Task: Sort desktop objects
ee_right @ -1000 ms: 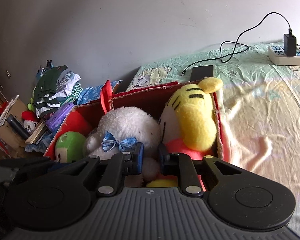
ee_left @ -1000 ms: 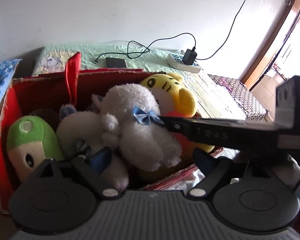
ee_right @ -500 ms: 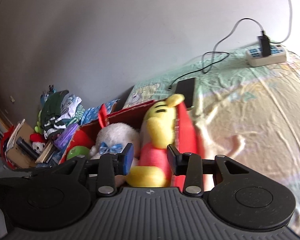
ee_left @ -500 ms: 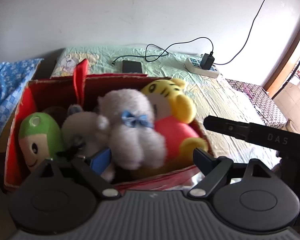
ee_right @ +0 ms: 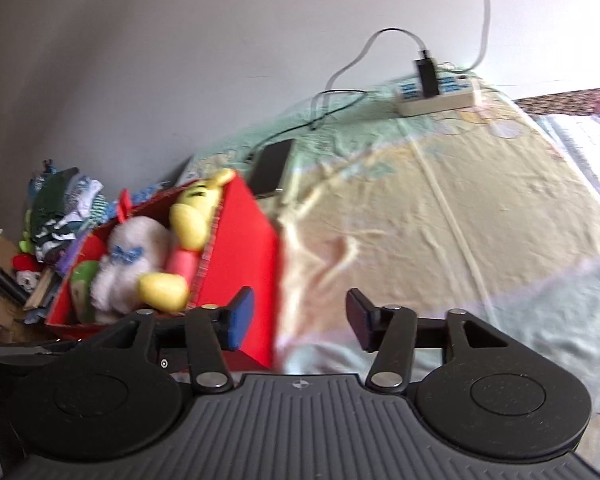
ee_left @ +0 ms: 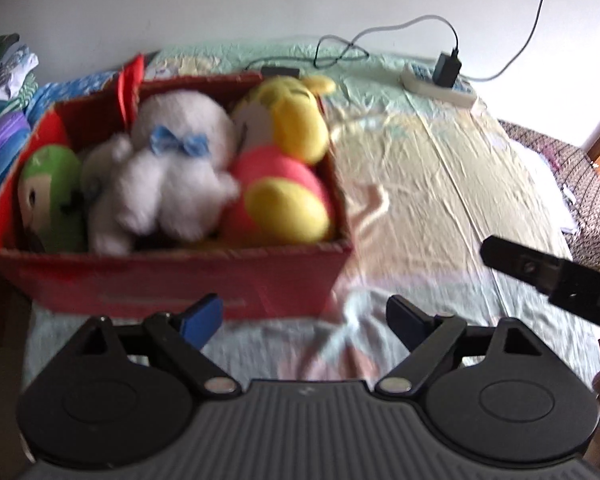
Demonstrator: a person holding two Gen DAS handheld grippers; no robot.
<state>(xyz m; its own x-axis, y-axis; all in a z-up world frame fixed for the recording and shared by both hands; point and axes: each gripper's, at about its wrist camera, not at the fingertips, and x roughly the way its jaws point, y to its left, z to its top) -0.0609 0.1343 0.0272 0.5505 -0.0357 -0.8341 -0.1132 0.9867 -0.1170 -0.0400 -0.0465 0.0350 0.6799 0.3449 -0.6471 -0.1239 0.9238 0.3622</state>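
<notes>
A red box [ee_left: 172,280] stands on the bed at the left. It holds a white plush with a blue bow [ee_left: 172,176], a yellow and pink tiger plush [ee_left: 284,184] and a green plush [ee_left: 52,192]. My left gripper [ee_left: 304,316] is open and empty, in front of the box. My right gripper [ee_right: 300,316] is open and empty, beside the box [ee_right: 252,264], which shows the same plushes, white [ee_right: 128,256] and yellow [ee_right: 188,236]. The right gripper's finger [ee_left: 548,276] juts into the left wrist view.
A wrinkled sheet [ee_left: 440,200] covers the bed. A phone [ee_right: 272,164] and a power strip with a charger [ee_right: 436,92] lie at the back by the wall. Clothes and clutter [ee_right: 52,216] pile up left of the box.
Both grippers have pulled back from the box. The right gripper has opened, let go of the plush and swung right. The plushes now lie in the box.
</notes>
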